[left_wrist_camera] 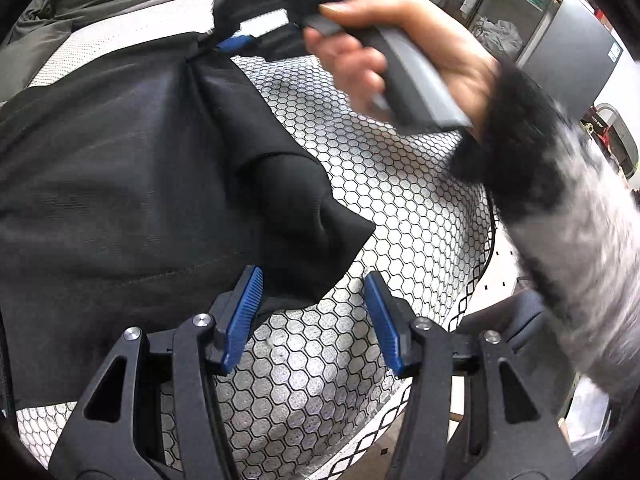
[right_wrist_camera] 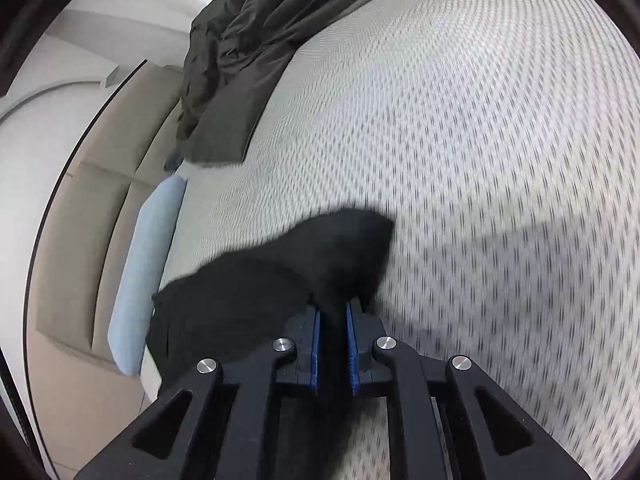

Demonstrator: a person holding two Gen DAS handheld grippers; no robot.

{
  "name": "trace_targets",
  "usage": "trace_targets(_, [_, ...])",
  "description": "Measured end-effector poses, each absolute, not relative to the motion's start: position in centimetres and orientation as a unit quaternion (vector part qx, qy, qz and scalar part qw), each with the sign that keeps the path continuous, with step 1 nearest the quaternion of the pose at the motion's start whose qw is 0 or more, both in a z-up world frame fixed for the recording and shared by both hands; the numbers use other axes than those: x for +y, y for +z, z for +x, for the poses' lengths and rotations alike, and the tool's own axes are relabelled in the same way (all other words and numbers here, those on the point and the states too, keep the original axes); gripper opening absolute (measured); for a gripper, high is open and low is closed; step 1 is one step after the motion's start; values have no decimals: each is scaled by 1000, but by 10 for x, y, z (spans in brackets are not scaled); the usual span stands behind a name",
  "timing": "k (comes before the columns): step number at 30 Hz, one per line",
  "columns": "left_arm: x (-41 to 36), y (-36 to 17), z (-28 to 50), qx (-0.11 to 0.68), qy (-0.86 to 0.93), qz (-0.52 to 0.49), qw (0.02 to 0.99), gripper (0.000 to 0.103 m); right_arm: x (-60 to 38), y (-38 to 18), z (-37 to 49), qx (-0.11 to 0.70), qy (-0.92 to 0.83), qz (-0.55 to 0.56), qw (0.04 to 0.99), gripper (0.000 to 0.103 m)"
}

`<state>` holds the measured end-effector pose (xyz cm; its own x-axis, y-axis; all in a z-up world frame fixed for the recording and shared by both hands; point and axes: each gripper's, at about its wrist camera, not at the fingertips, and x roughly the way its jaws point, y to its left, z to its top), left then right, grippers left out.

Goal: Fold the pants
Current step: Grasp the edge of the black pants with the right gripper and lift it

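Note:
Black pants (left_wrist_camera: 120,160) lie spread over the left of a honeycomb-patterned mat (left_wrist_camera: 380,184). My left gripper (left_wrist_camera: 314,280) hangs open just above the mat. A corner of the pants reaches in beside its left pad, and the pads do not press on it. A hand (left_wrist_camera: 400,40) with a fuzzy grey, black-cuffed sleeve (left_wrist_camera: 580,240) holds the right gripper's handle at the top. One of its blue pads (left_wrist_camera: 232,43) shows at the pants' far edge. In the right wrist view, my right gripper (right_wrist_camera: 333,316) is shut on a bunch of the black pants (right_wrist_camera: 248,292), lifted above the white textured surface (right_wrist_camera: 480,160).
A crumpled dark grey garment (right_wrist_camera: 248,40) lies at the far edge of the surface. A light blue cushion (right_wrist_camera: 148,264) sits along the left edge, against beige panels (right_wrist_camera: 80,220). Shelves with clutter (left_wrist_camera: 512,12) and a dark chair (left_wrist_camera: 516,320) stand to the right.

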<state>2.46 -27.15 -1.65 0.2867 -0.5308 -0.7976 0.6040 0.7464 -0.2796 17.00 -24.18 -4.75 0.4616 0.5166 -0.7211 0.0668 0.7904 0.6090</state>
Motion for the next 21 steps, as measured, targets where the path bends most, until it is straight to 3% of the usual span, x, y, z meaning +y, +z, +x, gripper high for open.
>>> trace_targets(5, [-272,-5,17,474,-369,37,799,50,-253,-46,160,501,127,320,794,26])
trace_targets(9, [-250,17,11,454,-392,21,800,50,-247,-47,95,506,149,331,782,40])
trace_targets(14, [-214,33,30,432,-355,-30,829,53,-232,-35,-2,491,199,355,770,40])
trace_targets(17, [-197,28,50,431,-305,-74,846,55,-213,-27,-32,477,203,312,796,40])
trace_targets(19, [-202,23,66,439,-281,-87,849,55,-201,-32,-35,489,190,288,801,24])
trace_targets(21, [-213,20,80,448,-271,-85,848,55,-197,-36,-35,497,174,282,802,23])
